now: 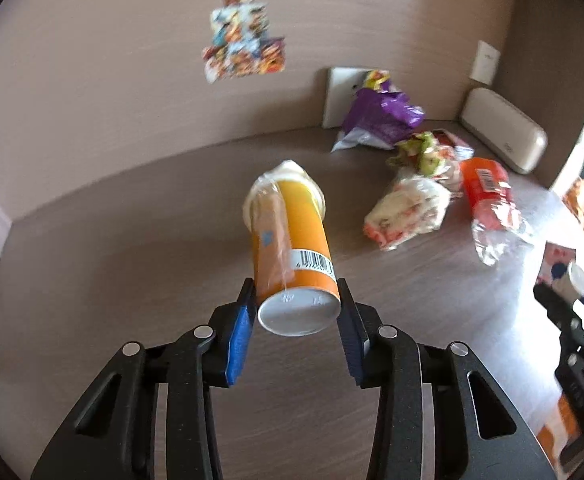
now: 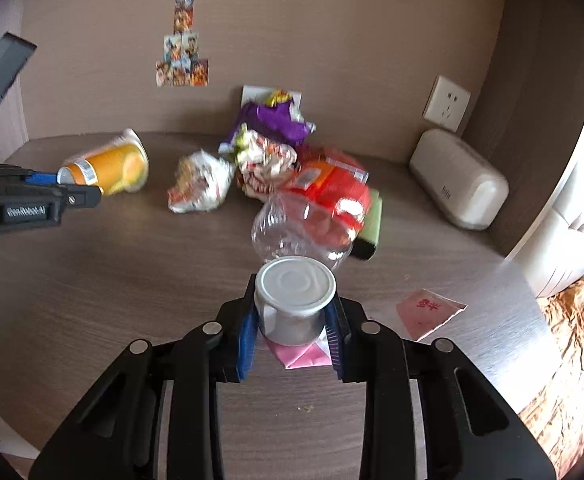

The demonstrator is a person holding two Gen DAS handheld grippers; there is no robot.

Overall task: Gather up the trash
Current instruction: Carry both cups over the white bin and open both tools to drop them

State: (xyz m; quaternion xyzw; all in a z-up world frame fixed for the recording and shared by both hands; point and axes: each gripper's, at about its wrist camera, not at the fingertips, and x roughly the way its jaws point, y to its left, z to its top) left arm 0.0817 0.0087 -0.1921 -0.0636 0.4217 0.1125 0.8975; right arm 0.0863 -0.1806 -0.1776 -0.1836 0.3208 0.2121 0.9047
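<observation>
A tall orange cup point(image 1: 292, 240) with a barcode, a white base and a clear lid hangs tilted above the wooden table point(image 1: 132, 280). My left gripper point(image 1: 298, 308) is shut on its base end, a blue pad on each side. The right wrist view shows the same orange cup point(image 2: 112, 168) at the left, held by the left gripper point(image 2: 72, 184). My right gripper point(image 2: 294, 312) is shut on a small silver can point(image 2: 296, 288) with a white lid, over a pink paper point(image 2: 304, 354). The right gripper point(image 1: 572, 300) also shows at the left wrist view's right edge.
Loose trash lies at the back of the table: a purple bag point(image 2: 276, 120), a crumpled white wrapper point(image 2: 200, 184), a red packet point(image 2: 332, 192), clear plastic point(image 2: 292, 228). A pink sachet point(image 2: 428, 308) lies at the right. A white case point(image 2: 456, 180) stands by the wall.
</observation>
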